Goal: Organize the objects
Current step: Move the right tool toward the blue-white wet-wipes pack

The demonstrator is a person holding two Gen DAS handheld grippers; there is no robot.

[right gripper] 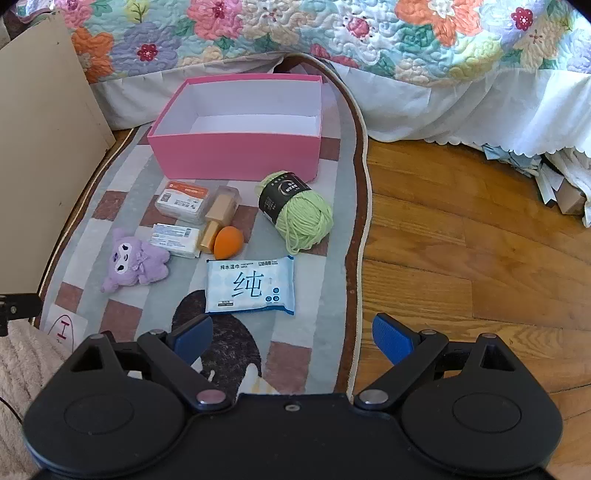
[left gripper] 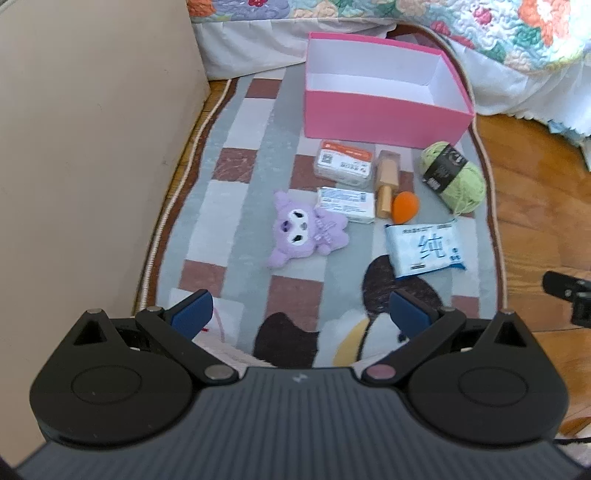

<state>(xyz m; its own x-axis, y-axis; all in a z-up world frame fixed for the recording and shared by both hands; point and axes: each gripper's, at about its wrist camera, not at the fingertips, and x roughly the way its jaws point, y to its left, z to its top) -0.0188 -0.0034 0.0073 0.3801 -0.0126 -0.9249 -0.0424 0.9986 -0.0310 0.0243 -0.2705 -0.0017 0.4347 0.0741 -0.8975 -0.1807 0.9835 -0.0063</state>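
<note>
An empty pink box [left gripper: 380, 112] [right gripper: 236, 157] stands at the far end of a checked rug [left gripper: 236, 206] [right gripper: 122, 306]. In front of it lie a clear case with an orange label [left gripper: 343, 162] [right gripper: 183, 201], a gold bottle [left gripper: 386, 184] [right gripper: 218, 221], an orange sponge [left gripper: 404, 206] [right gripper: 228, 242], a green yarn ball [left gripper: 454, 177] [right gripper: 295, 212], a white packet [left gripper: 345, 203] [right gripper: 173, 240], a purple plush [left gripper: 306, 232] [right gripper: 135, 262] and a wipes pack [left gripper: 424, 251] [right gripper: 251, 286]. My left gripper [left gripper: 303, 314] and right gripper [right gripper: 291, 336] hover open above the rug's near end, holding nothing.
A beige cabinet side [left gripper: 92, 147] [right gripper: 40, 166] borders the rug on the left. A bed with a floral quilt [right gripper: 332, 33] and white skirt [right gripper: 461, 107] runs behind the box. Wooden floor [right gripper: 461, 240] lies to the right. The other gripper's edge [left gripper: 569, 295] shows at right.
</note>
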